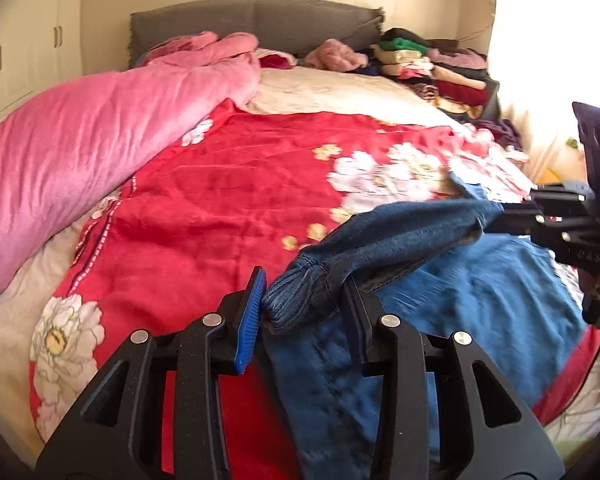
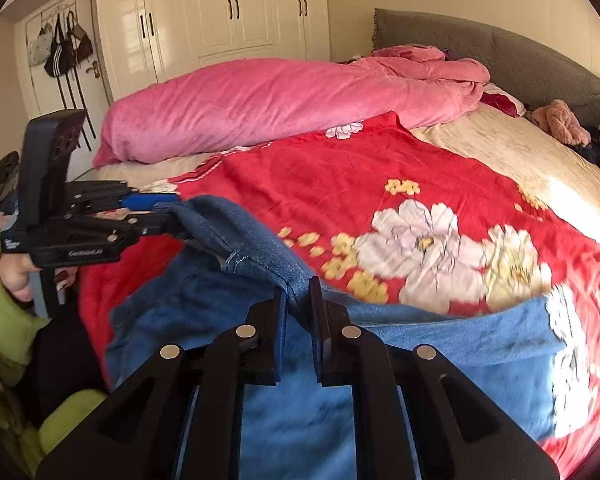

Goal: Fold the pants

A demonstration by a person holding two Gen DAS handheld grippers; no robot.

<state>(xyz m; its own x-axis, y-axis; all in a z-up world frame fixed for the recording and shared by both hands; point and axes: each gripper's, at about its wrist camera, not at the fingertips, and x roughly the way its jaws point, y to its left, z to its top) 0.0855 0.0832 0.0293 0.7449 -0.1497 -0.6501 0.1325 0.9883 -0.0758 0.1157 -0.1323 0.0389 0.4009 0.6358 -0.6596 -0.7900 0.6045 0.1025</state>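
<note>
Pink quilt [image 1: 100, 128]: bunched along the left side of the bed [image 1: 339, 88], reaching up to the grey headboard [image 1: 256, 20].
Wardrobe [image 2: 228, 12]: white doors beyond the quilt, seen from the right wrist view; bags hang on a door to its left.
Red blanket [image 1: 228, 184]: floral, spread across the middle of the bed, under the pants.
Left gripper [image 1: 300, 300]: a bunched, ribbed end of the pants sits between its fingers; the left blue pad looks a little apart from the cloth, so whether the grip is firm cannot be told. In the right wrist view it comes in from the left [image 2: 168, 210] with denim at its tips.
Pants [image 1: 399, 232]: blue denim, a dark band lifted and stretched between the two grippers, the lighter rest lying on the red blanket at the near right of the bed.
Right gripper [image 2: 298, 312]: fingers nearly together, clamped on a fold of the pants.
Clothes pile [image 1: 431, 68]: folded stacks at the far right of the bed, by the bright window.
</note>
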